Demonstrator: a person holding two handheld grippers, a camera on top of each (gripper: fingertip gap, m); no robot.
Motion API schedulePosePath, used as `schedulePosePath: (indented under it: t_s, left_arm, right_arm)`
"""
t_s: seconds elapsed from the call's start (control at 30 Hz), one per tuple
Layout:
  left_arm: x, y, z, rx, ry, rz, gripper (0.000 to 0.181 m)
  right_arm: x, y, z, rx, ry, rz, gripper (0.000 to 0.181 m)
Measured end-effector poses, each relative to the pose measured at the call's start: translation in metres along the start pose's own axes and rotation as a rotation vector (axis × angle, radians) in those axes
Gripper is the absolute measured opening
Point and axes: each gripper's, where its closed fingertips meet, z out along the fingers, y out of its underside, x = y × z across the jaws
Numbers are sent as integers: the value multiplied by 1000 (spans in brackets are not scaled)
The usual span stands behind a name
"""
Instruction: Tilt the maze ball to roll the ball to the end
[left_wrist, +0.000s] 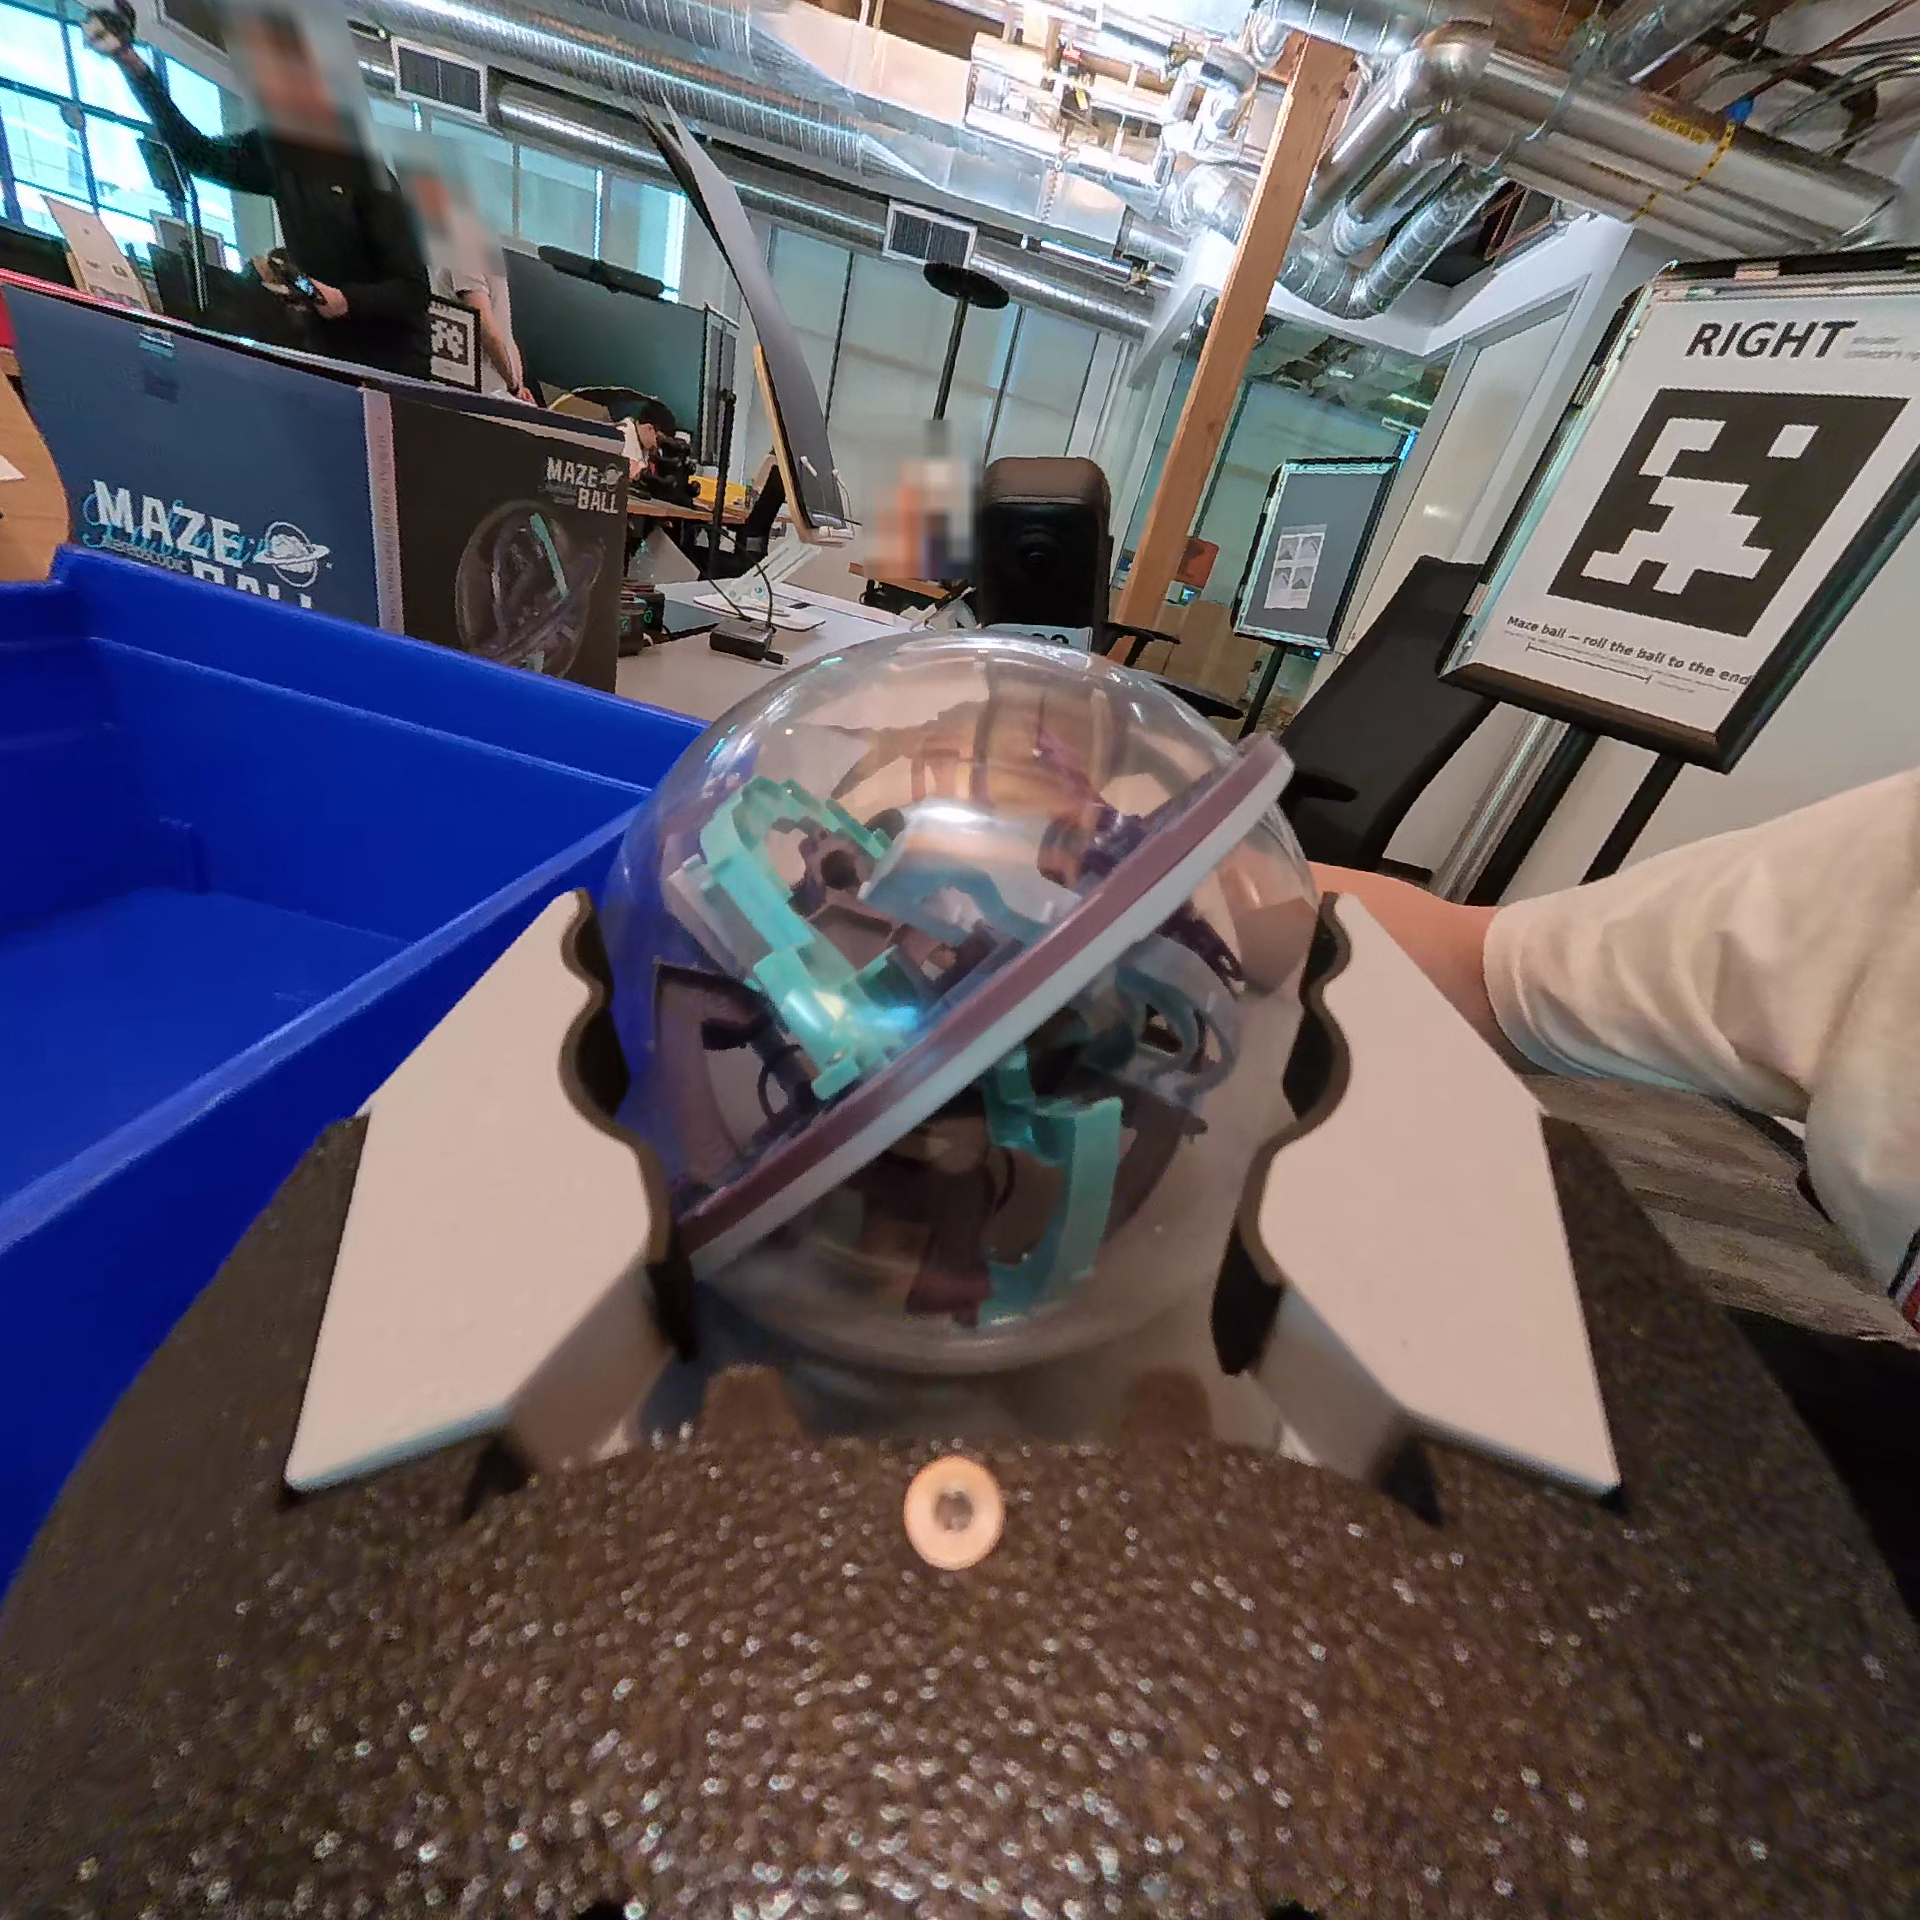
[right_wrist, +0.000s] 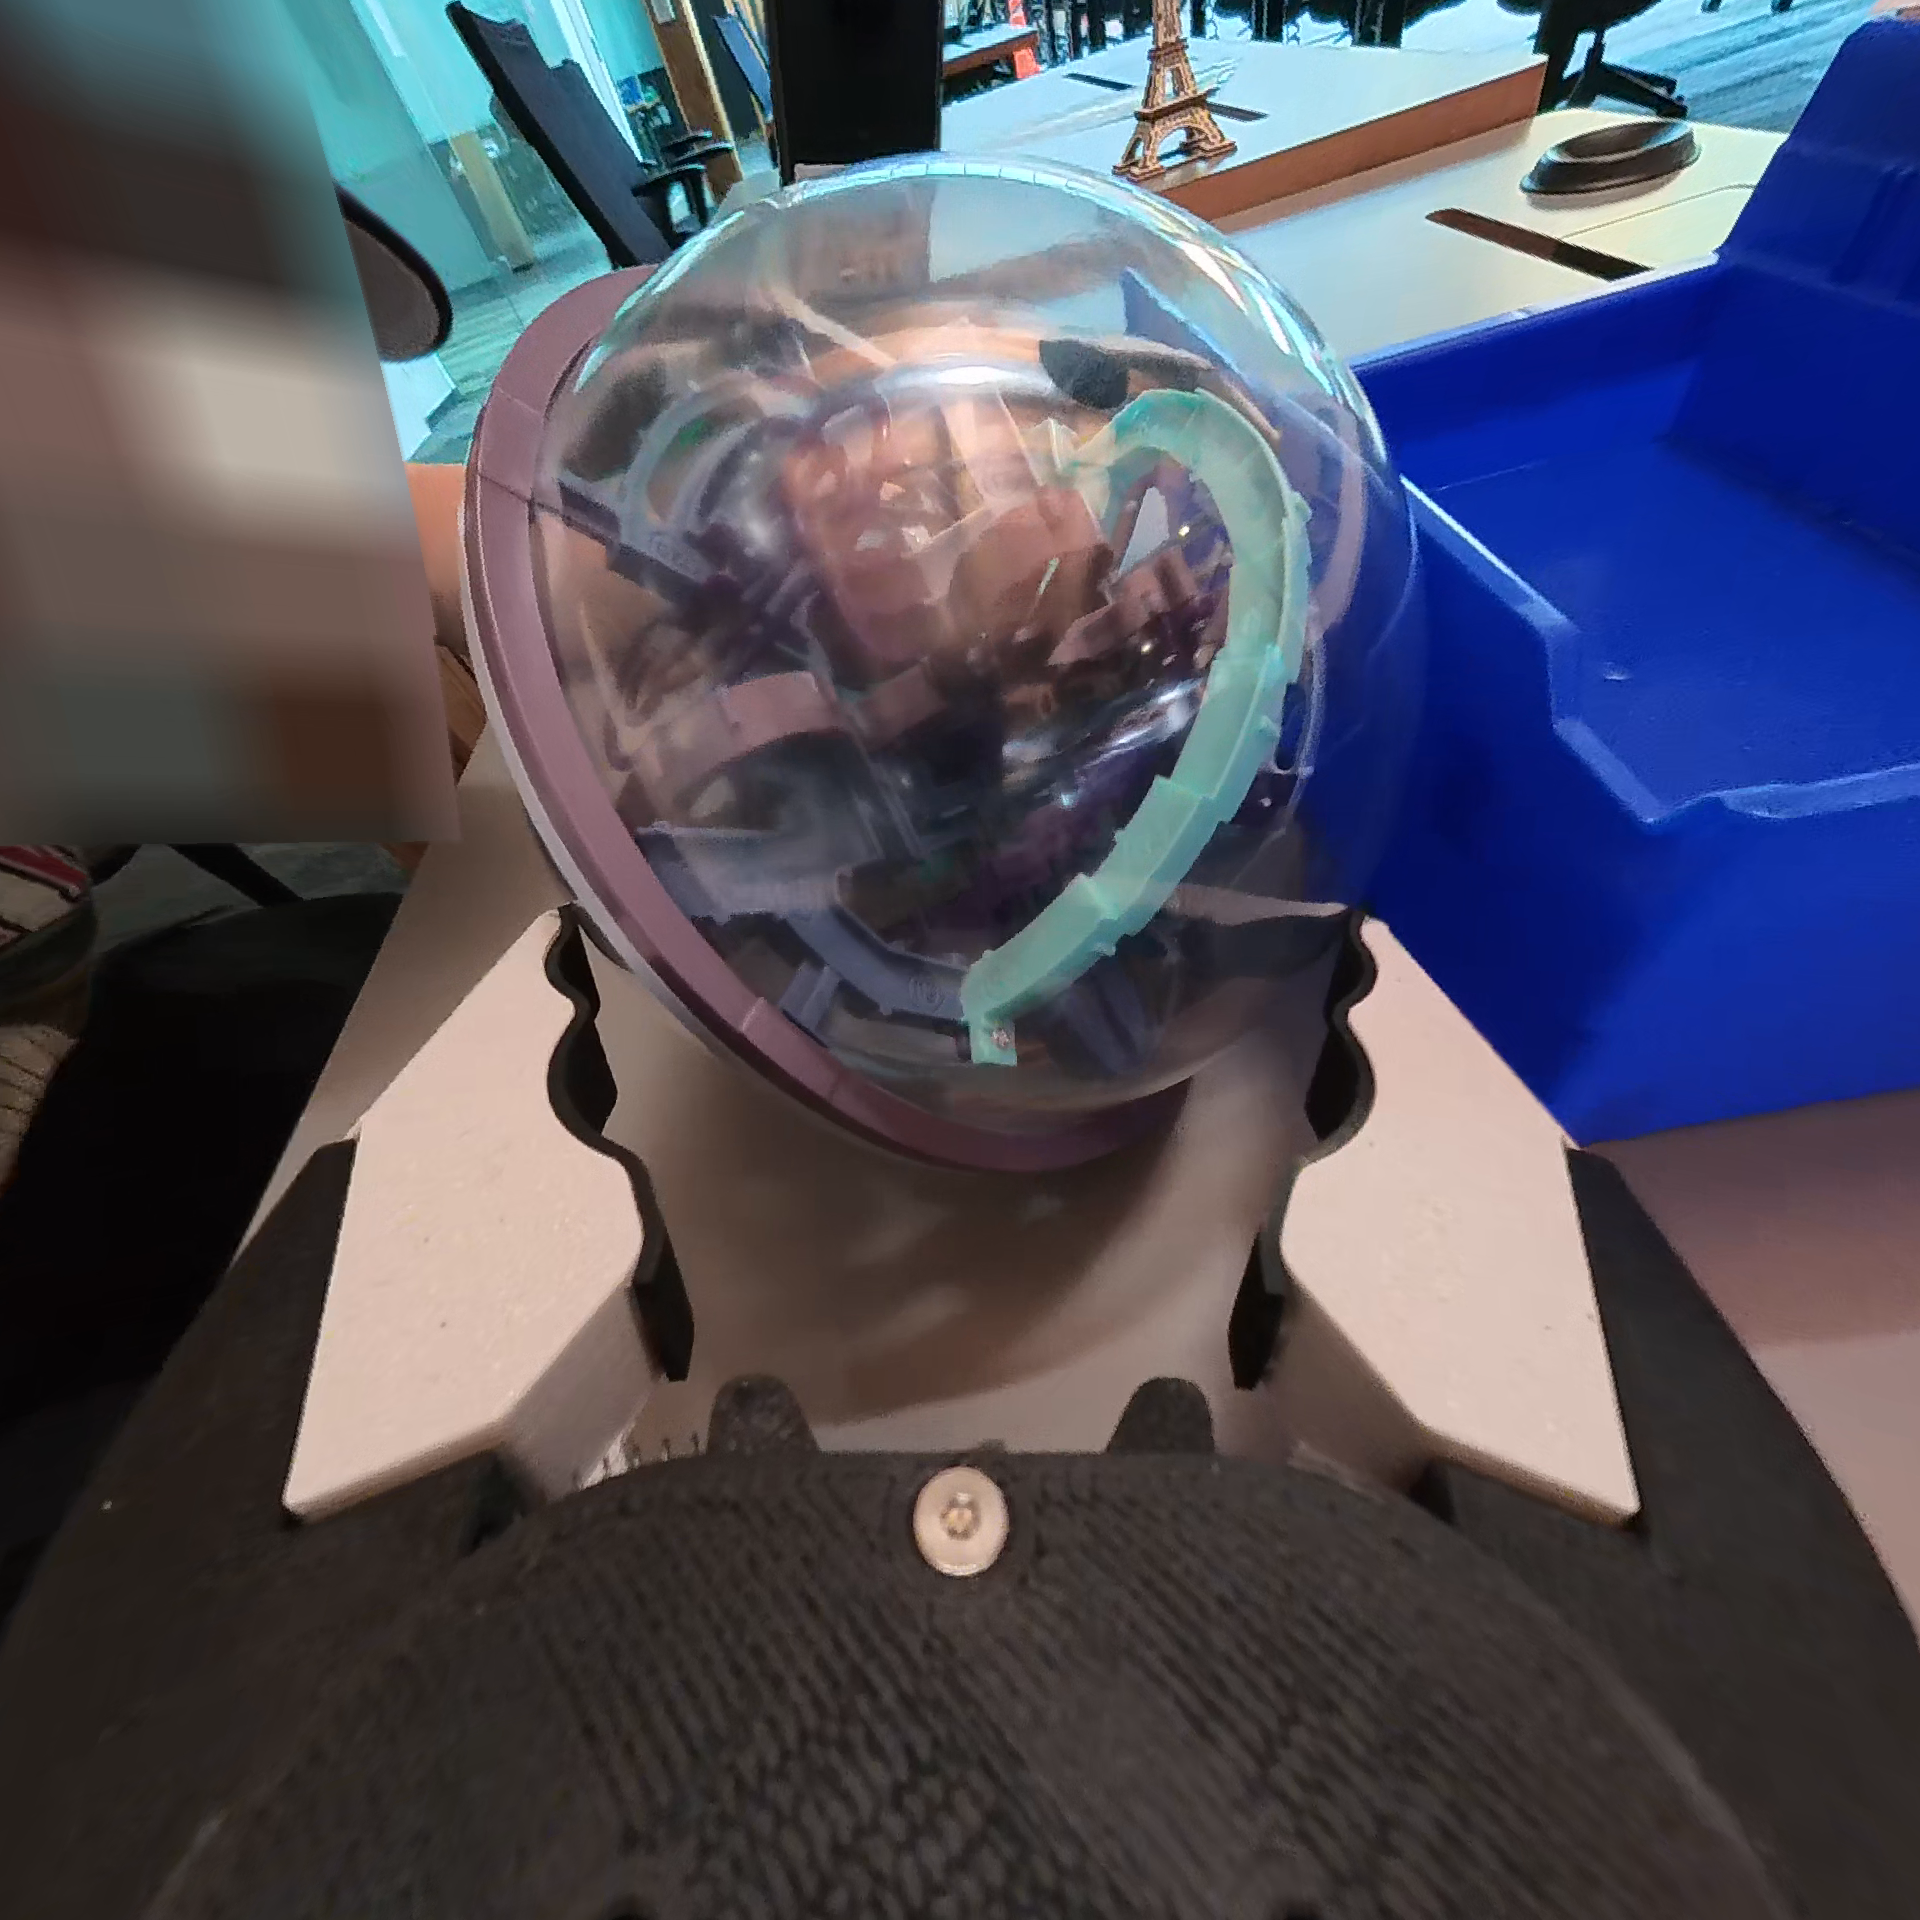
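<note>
The maze ball (left_wrist: 956, 987) is a clear sphere with a purple ring around its middle and teal, purple and brown tracks inside. My left gripper (left_wrist: 956, 914) holds it deep between its white fingers (left_wrist: 468, 1195), ring tilted up to the right. In the right wrist view the maze ball (right_wrist: 935, 644) sits at the fingertips of my right gripper (right_wrist: 956, 935), which press its lower sides. A long teal track (right_wrist: 1236, 707) curves down its right side. I cannot make out the small ball inside.
A blue plastic bin (left_wrist: 260, 831) stands close on the left, and shows at right in the right wrist view (right_wrist: 1714, 623). The dark product box (left_wrist: 312, 499) stands behind it. A sign on a stand (left_wrist: 1714, 499) is at right. A person's sleeve (left_wrist: 1714, 956) reaches in behind the ball.
</note>
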Motion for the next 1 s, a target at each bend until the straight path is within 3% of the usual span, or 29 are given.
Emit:
schedulePosePath:
  t_s: [0.3,0.8,1.0]
  left_arm:
    - [3,-5,-4,35,-9,67,127]
    - [5,-5,-5,28,-17,101,126]
    - [15,-6,-6,20,-13,199,126]
  right_arm:
    - [0,9,9,-78,33,-39,134]
    - [0,10,12,-85,49,-66,133]
    - [-4,14,17,-122,59,-123,133]
